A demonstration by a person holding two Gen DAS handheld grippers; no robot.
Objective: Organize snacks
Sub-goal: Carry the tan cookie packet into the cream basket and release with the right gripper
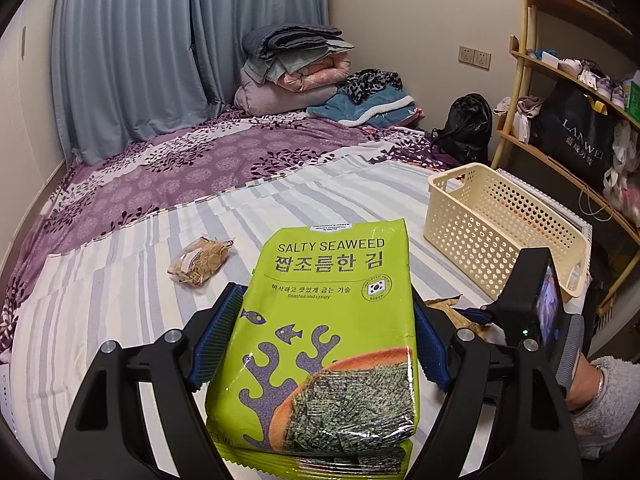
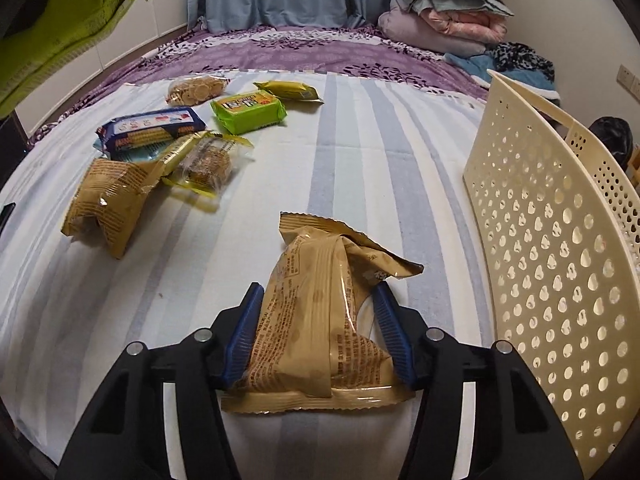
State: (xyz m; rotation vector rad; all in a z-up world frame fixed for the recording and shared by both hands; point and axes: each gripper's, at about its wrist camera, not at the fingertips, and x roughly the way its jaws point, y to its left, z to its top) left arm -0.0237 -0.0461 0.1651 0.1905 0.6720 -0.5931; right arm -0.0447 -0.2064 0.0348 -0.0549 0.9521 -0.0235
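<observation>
My left gripper [image 1: 326, 294] is shut on a green salty seaweed pack [image 1: 324, 320], its blue pads pressing both long sides and holding it above the striped sheet. The same pack shows at the top left of the right wrist view [image 2: 60, 20]. My right gripper [image 2: 319, 286] is low over the bed with a crumpled tan snack bag [image 2: 316, 312] between its blue pads, which touch it on both sides. The bag rests on the sheet just left of a cream perforated basket [image 2: 540, 240]. In the left wrist view the basket [image 1: 500, 220] stands at the right, near the bed's edge.
Several loose snacks lie at the left: another tan bag [image 2: 108, 204], a blue biscuit pack [image 2: 152, 130], a green pack [image 2: 248, 110], a bag of round crackers [image 2: 196, 88]. Folded bedding [image 1: 296, 68] is piled at the far end. A wooden shelf [image 1: 560, 92] stands beyond the basket.
</observation>
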